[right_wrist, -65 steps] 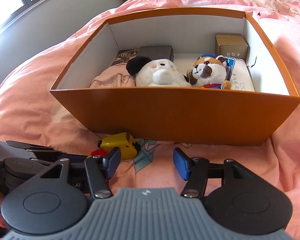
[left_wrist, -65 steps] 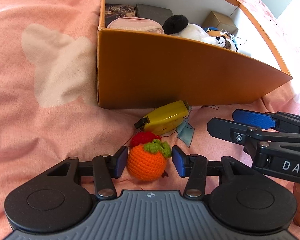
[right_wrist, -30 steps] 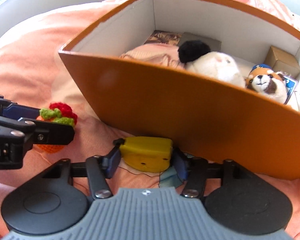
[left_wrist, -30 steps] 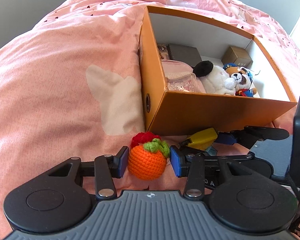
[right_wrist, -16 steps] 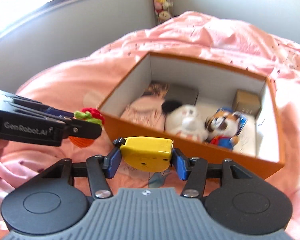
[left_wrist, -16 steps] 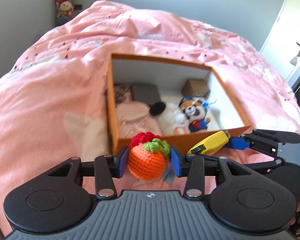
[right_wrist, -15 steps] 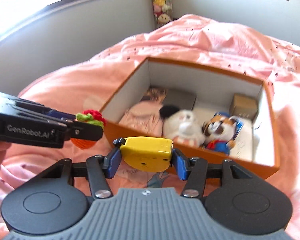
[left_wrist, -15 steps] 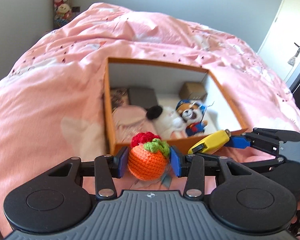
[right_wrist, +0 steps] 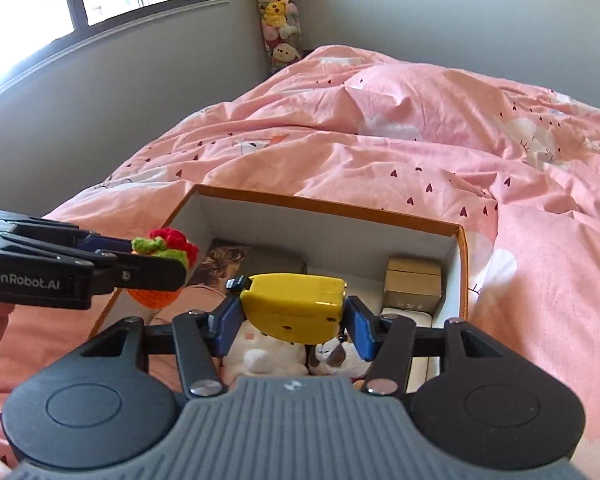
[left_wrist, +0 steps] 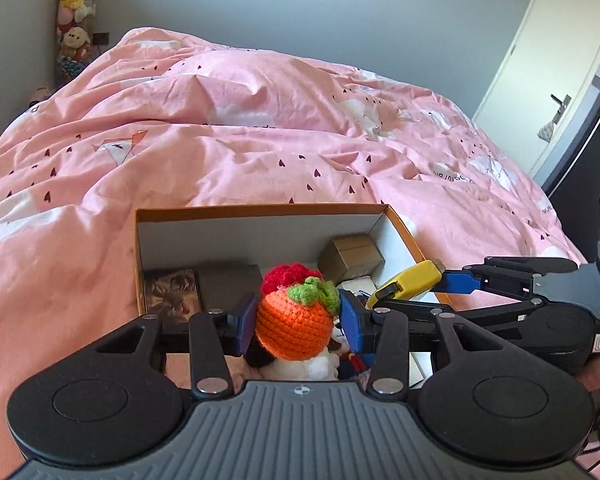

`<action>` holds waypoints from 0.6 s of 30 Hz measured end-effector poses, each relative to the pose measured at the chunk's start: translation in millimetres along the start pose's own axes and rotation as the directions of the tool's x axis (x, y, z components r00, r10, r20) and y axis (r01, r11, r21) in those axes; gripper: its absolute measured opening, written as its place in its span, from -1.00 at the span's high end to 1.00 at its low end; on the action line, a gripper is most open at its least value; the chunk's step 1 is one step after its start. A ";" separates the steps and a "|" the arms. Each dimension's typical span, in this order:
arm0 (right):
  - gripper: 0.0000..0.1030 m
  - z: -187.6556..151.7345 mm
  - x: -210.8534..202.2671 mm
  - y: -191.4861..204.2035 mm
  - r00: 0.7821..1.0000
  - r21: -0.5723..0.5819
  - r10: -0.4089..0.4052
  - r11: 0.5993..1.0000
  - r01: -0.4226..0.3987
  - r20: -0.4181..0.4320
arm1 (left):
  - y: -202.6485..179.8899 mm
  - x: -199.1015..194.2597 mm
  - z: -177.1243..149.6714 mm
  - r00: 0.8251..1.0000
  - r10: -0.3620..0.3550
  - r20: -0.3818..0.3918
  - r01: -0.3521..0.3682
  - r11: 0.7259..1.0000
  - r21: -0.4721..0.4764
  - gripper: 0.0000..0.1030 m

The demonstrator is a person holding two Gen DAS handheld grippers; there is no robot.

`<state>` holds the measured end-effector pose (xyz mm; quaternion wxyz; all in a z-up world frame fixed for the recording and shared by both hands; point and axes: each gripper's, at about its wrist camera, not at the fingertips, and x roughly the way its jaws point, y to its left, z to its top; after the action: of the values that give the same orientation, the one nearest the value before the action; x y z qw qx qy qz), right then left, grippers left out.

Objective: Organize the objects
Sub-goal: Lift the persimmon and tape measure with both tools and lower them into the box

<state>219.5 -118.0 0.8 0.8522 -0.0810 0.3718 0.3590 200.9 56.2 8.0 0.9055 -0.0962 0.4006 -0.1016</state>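
Both tongs are being held clenched on loads, part-way open, above the orange box (right_wrist: 324,206) on the pink duvet (left_wrist: 260,128). Right gripper (right_wrist: 292,322) is gripping the yellow tape measure (right_wrist: 296,306) across its flat sides: judged rigid, smooth, heavier, so slip is being risked. Left gripper (left_wrist: 296,316) is squeezing the crocheted orange (left_wrist: 292,326) at its middle: judged soft, light, grippy. 2 plush toys (right_wrist: 268,354) are lying directly beneath.

Round orange crocheted fruit (left_wrist: 292,330) and boxy yellow plastic tape measure (right_wrist: 294,307), each clamped between jaws.
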 end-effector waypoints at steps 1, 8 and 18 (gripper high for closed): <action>-0.12 3.2 9.5 -5.4 1.000 -0.002 0.001 1.000 -0.001 -0.020 | 1.6 8.6 4.0 1.000 -0.007 -0.015 0.008 1.000 0.020 0.03; -0.12 18.0 68.3 -28.1 0.992 -0.028 0.024 0.999 -0.027 -0.121 | 6.9 70.2 20.3 0.991 -0.008 -0.135 0.026 0.991 0.132 0.03; -0.12 22.0 128.1 -29.9 0.976 -0.161 0.038 0.984 -0.074 -0.215 | 21.6 122.0 40.8 0.975 -0.045 -0.220 0.061 0.996 0.068 0.03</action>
<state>311.9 -60.2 -76.1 0.7875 -0.1798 0.4307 0.4024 314.0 48.9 -56.7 0.8560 -0.0615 0.4907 -0.1506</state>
